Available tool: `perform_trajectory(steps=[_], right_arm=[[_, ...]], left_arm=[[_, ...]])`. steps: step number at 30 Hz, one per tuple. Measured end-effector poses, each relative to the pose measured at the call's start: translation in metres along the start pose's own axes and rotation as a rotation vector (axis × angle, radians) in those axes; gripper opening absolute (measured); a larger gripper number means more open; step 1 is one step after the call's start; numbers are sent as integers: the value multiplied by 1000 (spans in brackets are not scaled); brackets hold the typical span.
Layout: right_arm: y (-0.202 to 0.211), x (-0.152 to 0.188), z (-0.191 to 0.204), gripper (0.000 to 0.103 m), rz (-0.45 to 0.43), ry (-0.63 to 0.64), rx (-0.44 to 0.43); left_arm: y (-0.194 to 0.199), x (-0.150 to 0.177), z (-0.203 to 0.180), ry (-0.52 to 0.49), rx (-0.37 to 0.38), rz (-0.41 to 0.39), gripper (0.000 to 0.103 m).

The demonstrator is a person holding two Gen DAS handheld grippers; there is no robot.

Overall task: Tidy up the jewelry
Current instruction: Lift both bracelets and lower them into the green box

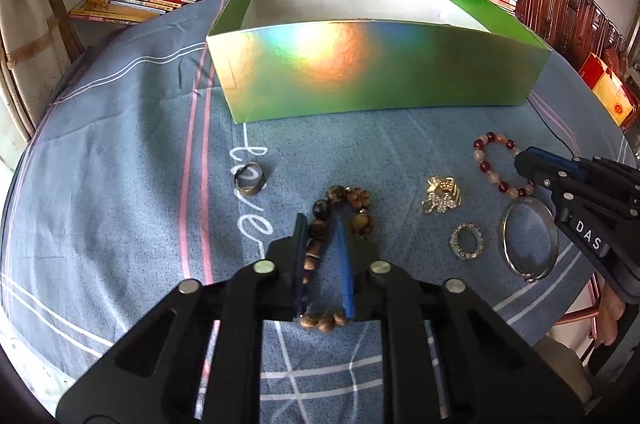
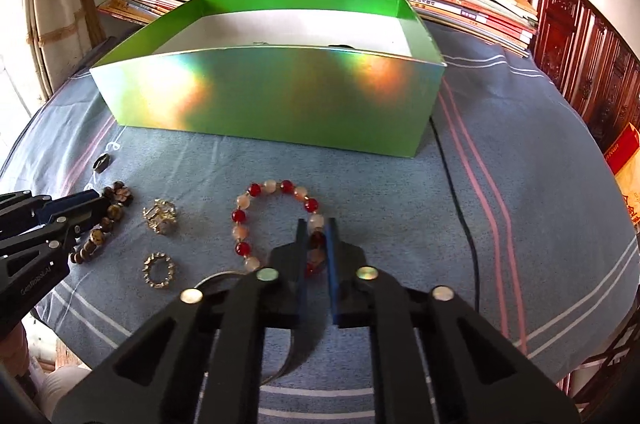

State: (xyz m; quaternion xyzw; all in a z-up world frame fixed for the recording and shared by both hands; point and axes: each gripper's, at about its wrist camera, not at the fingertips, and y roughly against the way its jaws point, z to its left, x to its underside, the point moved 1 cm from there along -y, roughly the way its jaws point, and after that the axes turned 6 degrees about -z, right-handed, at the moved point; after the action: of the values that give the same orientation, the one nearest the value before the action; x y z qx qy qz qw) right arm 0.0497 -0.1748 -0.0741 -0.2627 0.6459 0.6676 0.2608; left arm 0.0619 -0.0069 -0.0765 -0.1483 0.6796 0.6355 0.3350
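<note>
Left hand-held gripper (image 1: 320, 224) straddles the brown bead bracelet (image 1: 334, 220).

Both wrist cameras look forward and down from low, close over the blue cloth (image 1: 120, 152), and share the green box (image 1: 380, 72) (image 2: 272, 96) and the jewelry row.

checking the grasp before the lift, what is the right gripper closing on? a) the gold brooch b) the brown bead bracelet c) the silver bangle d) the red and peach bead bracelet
d: in the right wrist view the right gripper has its fingers on either side of a strand of the red and peach bead bracelet, close against the beads.
</note>
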Motion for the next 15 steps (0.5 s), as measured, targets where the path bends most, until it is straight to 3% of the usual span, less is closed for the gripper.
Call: perform_trajectory(steps=[6, 15], right_arm=[[7, -6, -5, 8, -10, -37, -19], [57, -44, 1, 8, -182, -6, -33]], left_arm=[[7, -4, 5, 16, -28, -15, 11], [47, -36, 9, 11, -9, -141, 11]])
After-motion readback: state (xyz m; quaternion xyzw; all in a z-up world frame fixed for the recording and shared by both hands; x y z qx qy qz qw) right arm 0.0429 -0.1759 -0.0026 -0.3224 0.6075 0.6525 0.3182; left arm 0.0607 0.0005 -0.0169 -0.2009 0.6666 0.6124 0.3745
